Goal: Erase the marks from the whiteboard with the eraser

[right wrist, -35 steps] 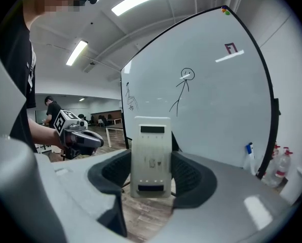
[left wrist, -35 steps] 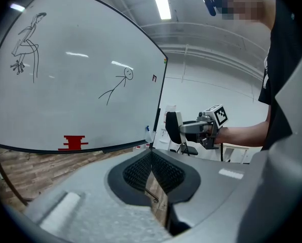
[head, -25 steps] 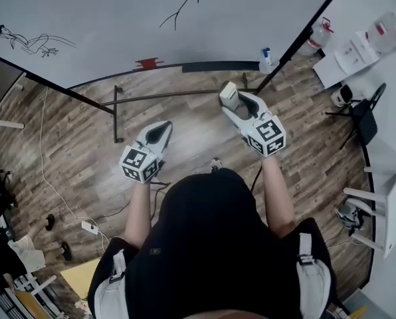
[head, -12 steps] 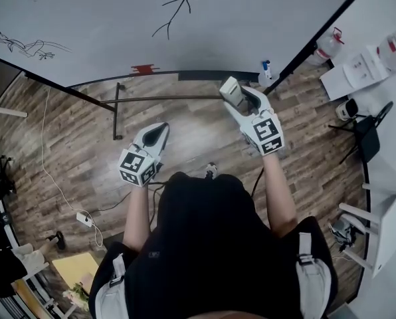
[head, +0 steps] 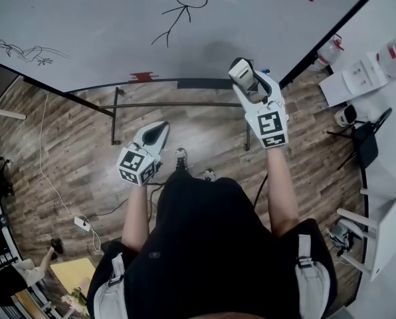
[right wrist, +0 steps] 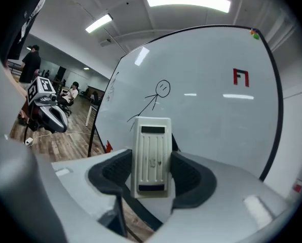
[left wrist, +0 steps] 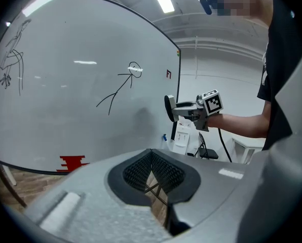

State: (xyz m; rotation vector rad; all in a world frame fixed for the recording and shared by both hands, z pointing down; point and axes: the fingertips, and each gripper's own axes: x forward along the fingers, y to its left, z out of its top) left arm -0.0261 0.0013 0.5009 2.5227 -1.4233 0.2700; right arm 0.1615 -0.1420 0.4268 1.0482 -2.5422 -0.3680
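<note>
Right tongs (head: 245, 80) grasp the eraser (right wrist: 152, 156) near the whiteboard (head: 85, 18), below the stick figure (head: 179, 13). Left tongs (head: 159, 131) are clenched, holding nothing.

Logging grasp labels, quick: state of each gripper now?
Left gripper: shut, empty.
Right gripper: shut on the white ribbed plastic eraser.

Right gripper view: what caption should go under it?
Right gripper holds the white eraser, facing the stick figure on the whiteboard.
</note>
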